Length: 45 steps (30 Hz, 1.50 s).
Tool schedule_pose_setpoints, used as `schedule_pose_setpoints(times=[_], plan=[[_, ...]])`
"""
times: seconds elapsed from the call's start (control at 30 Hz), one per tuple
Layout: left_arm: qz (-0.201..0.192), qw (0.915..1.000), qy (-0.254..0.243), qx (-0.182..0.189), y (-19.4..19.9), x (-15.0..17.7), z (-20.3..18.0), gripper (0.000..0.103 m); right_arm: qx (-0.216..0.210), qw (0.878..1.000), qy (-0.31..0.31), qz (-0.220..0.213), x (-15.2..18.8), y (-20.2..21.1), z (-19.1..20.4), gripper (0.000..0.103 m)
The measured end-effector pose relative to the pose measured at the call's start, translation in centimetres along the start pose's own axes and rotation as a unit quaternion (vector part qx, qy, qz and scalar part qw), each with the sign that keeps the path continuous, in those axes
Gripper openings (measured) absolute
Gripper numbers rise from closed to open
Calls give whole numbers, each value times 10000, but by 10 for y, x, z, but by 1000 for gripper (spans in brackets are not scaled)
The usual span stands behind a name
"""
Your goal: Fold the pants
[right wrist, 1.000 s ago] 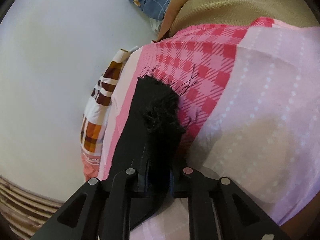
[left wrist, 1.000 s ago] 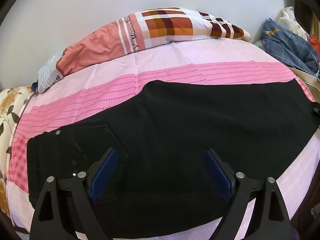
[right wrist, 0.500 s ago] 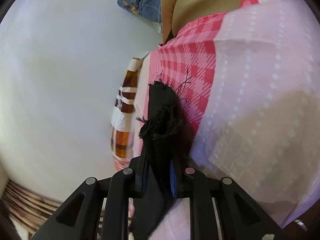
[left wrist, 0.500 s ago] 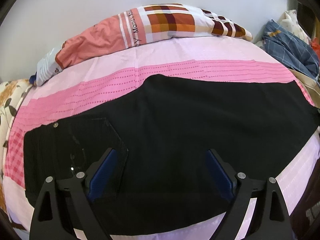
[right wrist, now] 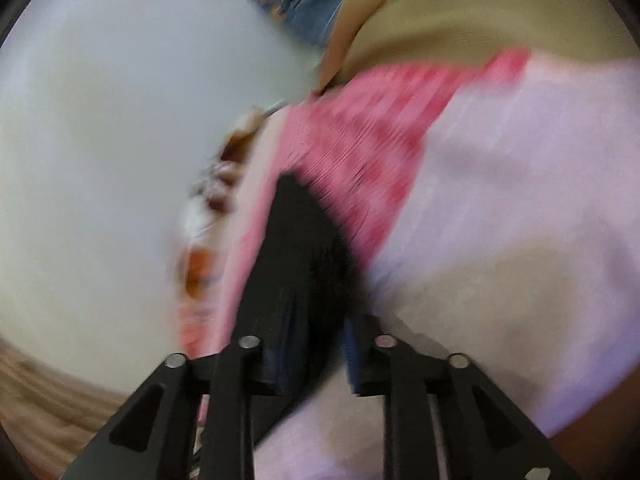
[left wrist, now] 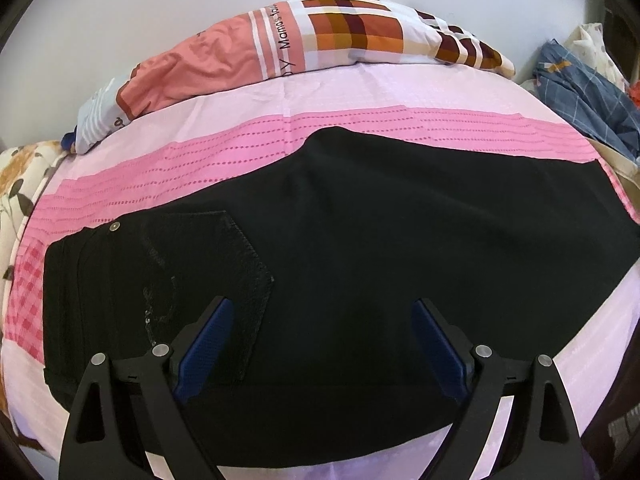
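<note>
The pants (left wrist: 380, 248) are plain black. The bed sheet (left wrist: 360, 92) is pale lilac-pink with a brighter pink dotted band and a pink-red gingham patch. The pillow (left wrist: 280, 48) is coral pink beside orange, brown and maroon checks on white (black lettering crosses it). The left tongs (left wrist: 320, 344) are black with blue pads (left wrist: 204, 344).

Pink bedsheet (left wrist: 360, 92), checked pillow (left wrist: 304, 40), blue plaid cloth (left wrist: 576, 92)
</note>
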State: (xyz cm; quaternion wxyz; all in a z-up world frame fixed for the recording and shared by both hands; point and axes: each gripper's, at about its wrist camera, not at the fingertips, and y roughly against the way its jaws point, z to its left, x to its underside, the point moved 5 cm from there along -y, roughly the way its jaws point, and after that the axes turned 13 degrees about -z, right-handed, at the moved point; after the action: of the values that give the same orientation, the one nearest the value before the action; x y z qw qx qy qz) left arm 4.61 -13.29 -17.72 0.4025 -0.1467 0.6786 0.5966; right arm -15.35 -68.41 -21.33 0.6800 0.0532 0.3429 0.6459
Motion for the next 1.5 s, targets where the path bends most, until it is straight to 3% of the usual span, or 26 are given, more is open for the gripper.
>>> schedule_pose_setpoints(times=[0.07,0.13,0.17,0.23,0.33,0.4,0.53,0.6,0.63,0.67,0.7,0.73,0.77,0.8,0.83,0.9,0.97,1.0,1.03,1.07,1.27,1.37,1.5], plan=[[-6,10000,47,0,4,0,5,90,263,9973,418,-549,-21,19,15,35],[-41,9999,112,28,8,-1,9,90,-219,9938,902,-612,-30,25,51,35],[-72,9998,151,45,11,-2,11,91,-550,9906,1173,-429,-28,20,74,35],[-108,9997,201,60,15,-3,13,91,-820,9801,1803,95,-10,-4,117,35],[-121,9996,257,51,15,-4,15,91,-1229,9550,2439,1156,43,-52,171,35],[-102,9994,327,41,13,-3,17,91,-1308,9296,2888,1881,91,-94,201,35],[-72,9994,336,2,8,0,22,91,-1337,8899,3428,2697,161,-154,227,35],[-18,9995,296,-54,3,3,25,91,-1148,8806,3614,2840,176,-176,226,31],[27,9995,296,-56,0,5,28,91,-1086,8808,3604,2872,176,-180,223,24],[50,9995,308,-60,-2,7,31,91,-974,8884,3514,2787,166,-187,219,6],[72,9994,330,-69,-4,8,34,91,-735,8957,3542,2585,154,-188,213,0],[94,9992,372,-73,-6,10,37,91,-487,9040,3554,2327,142,-190,208,0],[102,9990,438,-52,-7,11,40,91,-449,9221,3290,1987,121,-186,203,12],[101,9987,495,-25,-8,11,42,91,-574,9302,3105,1871,112,-180,204,12],[54,9984,563,25,-7,12,44,91,-1053,9313,2925,1898,110,-170,212,12],[-56,9982,591,121,-4,12,45,91,-1740,9119,3064,2104,124,-153,233,13],[-152,9984,525,153,-2,12,45,91,-1982,8799,3663,2287,156,-146,257,18],[-199,9985,483,134,-2,12,45,91,-2179,8532,3999,2542,179,-146,273,19],[-234,9986,461,116,-1,12,46,91,-2275,8385,4175,2661,190,-149,281,19],[-274,9985,457,111,-1,13,48,91,-2363,8123,4551,2778,210,-154,293,19],[-354,9967,697,230,1,13,55,91,-2603,7225,5369,3493,286,-197,330,19],[-371,9962,749,240,0,13,58,92,-2670,6896,5677,3618,316,-211,343,21],[-457,9946,859,349,1,14,61,94,-2778,6639,5752,3889,344,-223,350,24]])
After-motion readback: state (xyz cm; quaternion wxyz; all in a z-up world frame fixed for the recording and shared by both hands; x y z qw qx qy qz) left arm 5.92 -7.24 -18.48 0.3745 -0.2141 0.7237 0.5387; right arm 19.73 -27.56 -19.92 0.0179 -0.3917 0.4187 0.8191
